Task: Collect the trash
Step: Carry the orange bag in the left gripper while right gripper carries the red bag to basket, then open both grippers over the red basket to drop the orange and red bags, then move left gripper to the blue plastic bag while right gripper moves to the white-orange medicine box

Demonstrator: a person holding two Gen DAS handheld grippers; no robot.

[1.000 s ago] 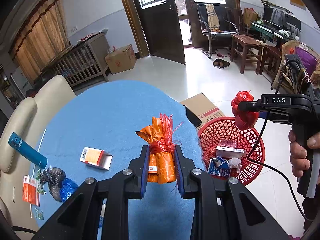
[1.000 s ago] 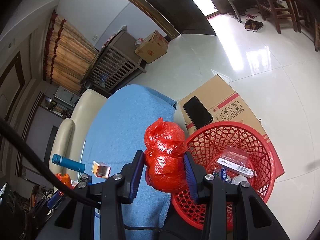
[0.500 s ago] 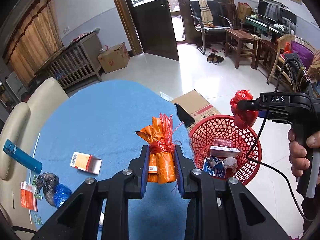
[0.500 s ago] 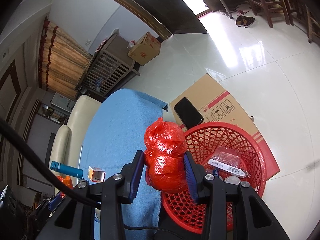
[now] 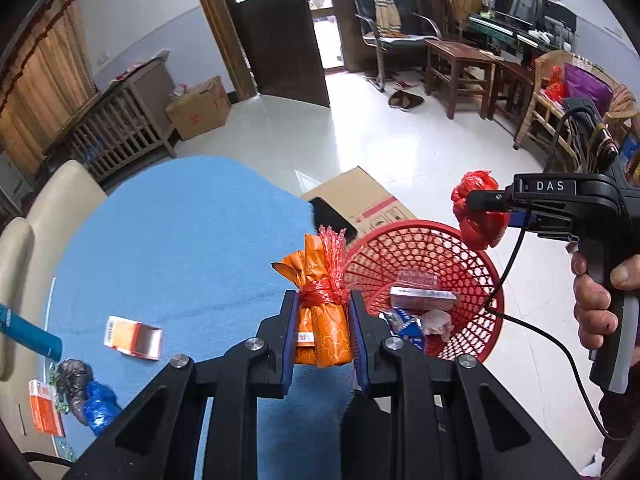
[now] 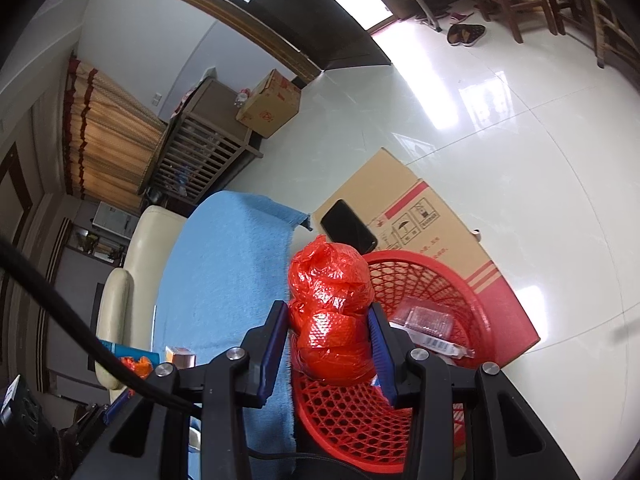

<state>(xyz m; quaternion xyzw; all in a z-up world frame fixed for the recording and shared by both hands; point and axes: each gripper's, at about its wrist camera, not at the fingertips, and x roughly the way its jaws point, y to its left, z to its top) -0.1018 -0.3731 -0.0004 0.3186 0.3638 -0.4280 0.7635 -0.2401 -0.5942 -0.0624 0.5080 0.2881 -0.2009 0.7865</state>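
My left gripper (image 5: pixel 323 330) is shut on an orange wrapper bundle (image 5: pixel 320 312) tied with red netting, held above the blue table's (image 5: pixel 180 240) right edge, just left of the red mesh basket (image 5: pixel 432 248). My right gripper (image 6: pixel 330 346) is shut on a crumpled red plastic bag (image 6: pixel 330 312), hanging over the near rim of the red mesh basket (image 6: pixel 400 412). From the left wrist view the same red bag (image 5: pixel 478 210) sits above the basket's far right rim, with a hand (image 5: pixel 596 300) on the gripper's handle. The basket holds a clear plastic box (image 5: pixel 420 290) and other scraps.
On the table's left lie a small orange carton (image 5: pixel 134 338), a blue tube (image 5: pixel 28 334), a dark and blue wad (image 5: pixel 86 394) and another orange box (image 5: pixel 44 408). A flattened cardboard box (image 6: pixel 420 224) with a black phone (image 6: pixel 348 230) lies behind the basket. Chairs stand further back.
Both grippers have moved toward the basket and a little lower, each keeping its load. The basket now looms larger in both views and the table items have slid left.
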